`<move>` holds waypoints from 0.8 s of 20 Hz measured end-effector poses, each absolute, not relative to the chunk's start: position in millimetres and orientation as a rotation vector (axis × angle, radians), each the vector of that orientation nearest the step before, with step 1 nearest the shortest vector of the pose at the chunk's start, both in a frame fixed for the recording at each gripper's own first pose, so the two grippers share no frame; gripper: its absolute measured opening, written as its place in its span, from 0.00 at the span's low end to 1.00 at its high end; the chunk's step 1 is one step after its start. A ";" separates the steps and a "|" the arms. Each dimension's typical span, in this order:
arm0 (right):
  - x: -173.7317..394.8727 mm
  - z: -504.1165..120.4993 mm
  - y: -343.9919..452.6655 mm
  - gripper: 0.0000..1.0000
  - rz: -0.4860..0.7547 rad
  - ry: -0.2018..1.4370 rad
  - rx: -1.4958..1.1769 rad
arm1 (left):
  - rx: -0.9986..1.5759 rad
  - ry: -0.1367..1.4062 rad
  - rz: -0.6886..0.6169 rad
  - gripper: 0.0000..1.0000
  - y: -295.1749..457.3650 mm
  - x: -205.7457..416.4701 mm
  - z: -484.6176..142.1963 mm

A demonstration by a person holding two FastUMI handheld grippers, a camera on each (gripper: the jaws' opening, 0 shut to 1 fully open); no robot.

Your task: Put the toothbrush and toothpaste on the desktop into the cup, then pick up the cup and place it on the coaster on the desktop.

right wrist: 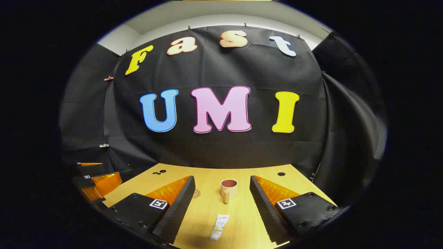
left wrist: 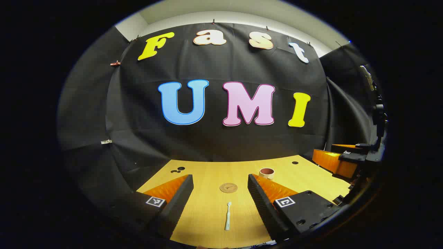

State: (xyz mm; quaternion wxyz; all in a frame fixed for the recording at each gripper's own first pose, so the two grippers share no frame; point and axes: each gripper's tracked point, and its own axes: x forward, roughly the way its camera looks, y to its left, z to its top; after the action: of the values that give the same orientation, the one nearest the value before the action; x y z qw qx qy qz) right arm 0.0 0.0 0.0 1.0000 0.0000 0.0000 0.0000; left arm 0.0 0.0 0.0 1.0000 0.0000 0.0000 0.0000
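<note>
In the left gripper view a white toothbrush (left wrist: 228,217) lies on the wooden desktop (left wrist: 207,173) between the wide-apart fingers of my left gripper (left wrist: 218,193), which is open and holds nothing. Beyond it lies a round brown coaster (left wrist: 228,187). A cream cup (left wrist: 267,172) with a reddish inside peeks out behind the right finger. In the right gripper view the cup (right wrist: 228,188) stands upright ahead, handle toward me. A white toothpaste tube (right wrist: 219,227) lies flat between the fingers of my open right gripper (right wrist: 221,200). The coaster (right wrist: 197,193) shows partly behind the left finger.
The other gripper (left wrist: 346,157) hovers at the desktop's right side in the left gripper view; in the right gripper view the other gripper (right wrist: 93,180) sits at the left edge. Small dark holes (left wrist: 177,169) mark the far desktop. The black cloth wall closes the back.
</note>
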 end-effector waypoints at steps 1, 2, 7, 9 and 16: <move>2.4 -0.2 -0.3 0.97 0.000 0.001 0.001 | 0.000 0.002 -0.001 0.99 -0.5 3.1 0.2; 4.7 -0.8 -0.9 0.97 -0.001 0.002 0.003 | 0.000 0.006 -0.002 0.99 -1.3 4.9 -2.1; 12.8 -6.1 -4.0 0.97 -0.006 0.019 0.017 | 0.009 0.014 -0.011 0.99 -5.0 14.1 -1.7; 14.3 -7.6 -6.4 0.97 -0.013 0.025 0.026 | 0.011 0.019 -0.011 0.99 -4.6 16.3 -3.6; 15.9 -16.3 -9.7 0.97 -0.023 0.052 0.028 | -0.001 0.031 -0.009 0.99 -0.5 20.2 -9.6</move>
State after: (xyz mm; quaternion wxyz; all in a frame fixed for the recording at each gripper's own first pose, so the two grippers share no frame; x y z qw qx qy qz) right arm 15.9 -9.7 -16.3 0.9995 0.0139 0.0260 -0.0115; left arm 20.2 -0.5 -9.6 0.9999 -0.0007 0.0157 -0.0044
